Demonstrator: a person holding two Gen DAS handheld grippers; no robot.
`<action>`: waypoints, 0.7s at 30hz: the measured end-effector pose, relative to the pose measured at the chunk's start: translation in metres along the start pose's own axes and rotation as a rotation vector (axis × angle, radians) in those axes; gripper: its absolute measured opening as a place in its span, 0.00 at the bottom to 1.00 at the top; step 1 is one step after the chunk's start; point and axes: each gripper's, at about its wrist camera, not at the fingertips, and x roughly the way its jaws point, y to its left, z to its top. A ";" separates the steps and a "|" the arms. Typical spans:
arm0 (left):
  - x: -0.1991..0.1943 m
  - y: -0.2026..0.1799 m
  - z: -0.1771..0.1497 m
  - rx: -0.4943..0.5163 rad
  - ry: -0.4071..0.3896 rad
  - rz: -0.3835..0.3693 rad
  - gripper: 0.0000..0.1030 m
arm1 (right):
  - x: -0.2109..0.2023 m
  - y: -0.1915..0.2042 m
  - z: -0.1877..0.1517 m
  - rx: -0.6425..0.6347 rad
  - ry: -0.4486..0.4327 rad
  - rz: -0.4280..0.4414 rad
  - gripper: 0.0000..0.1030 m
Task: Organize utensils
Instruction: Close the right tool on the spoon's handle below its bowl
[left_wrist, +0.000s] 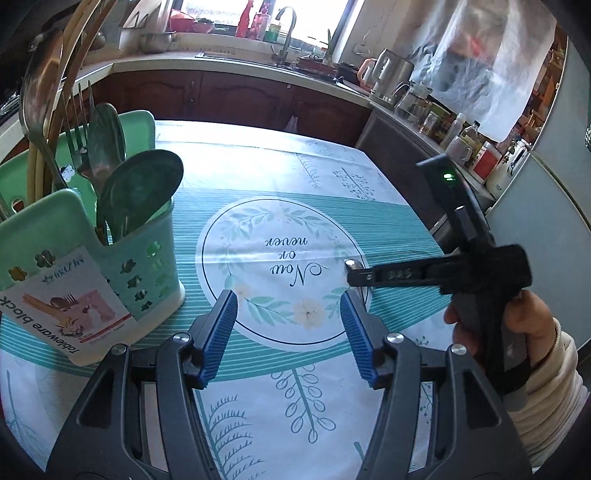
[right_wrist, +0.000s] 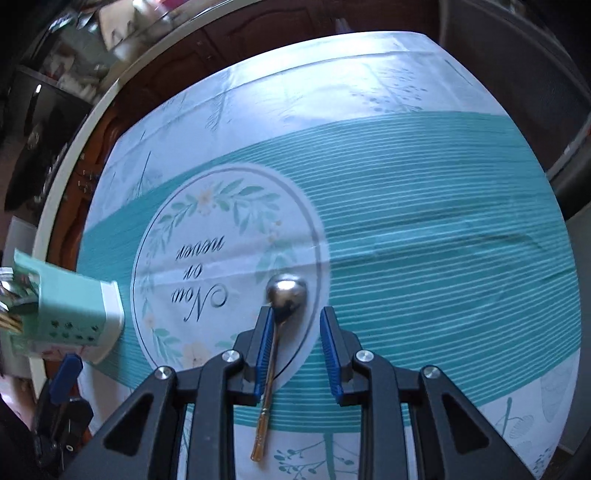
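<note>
Spoon (right_wrist: 286, 291) lies beside tablecloth (right_wrist: 424, 229) lettering "Now or never".

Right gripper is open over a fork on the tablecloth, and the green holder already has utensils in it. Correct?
Not quite: it is a spoon, not a fork, as the right wrist view shows. The rest holds: the right gripper is open over it on the tablecloth, and the green holder already has utensils.
</note>
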 end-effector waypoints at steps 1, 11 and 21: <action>0.000 0.000 0.000 0.000 0.000 -0.003 0.54 | 0.002 0.006 -0.001 -0.022 0.003 -0.022 0.25; -0.010 0.006 -0.003 -0.001 -0.010 0.001 0.54 | 0.010 0.038 -0.002 -0.160 -0.005 -0.209 0.04; -0.026 0.008 -0.005 0.014 -0.017 0.057 0.54 | -0.030 0.037 -0.018 -0.113 -0.138 -0.041 0.04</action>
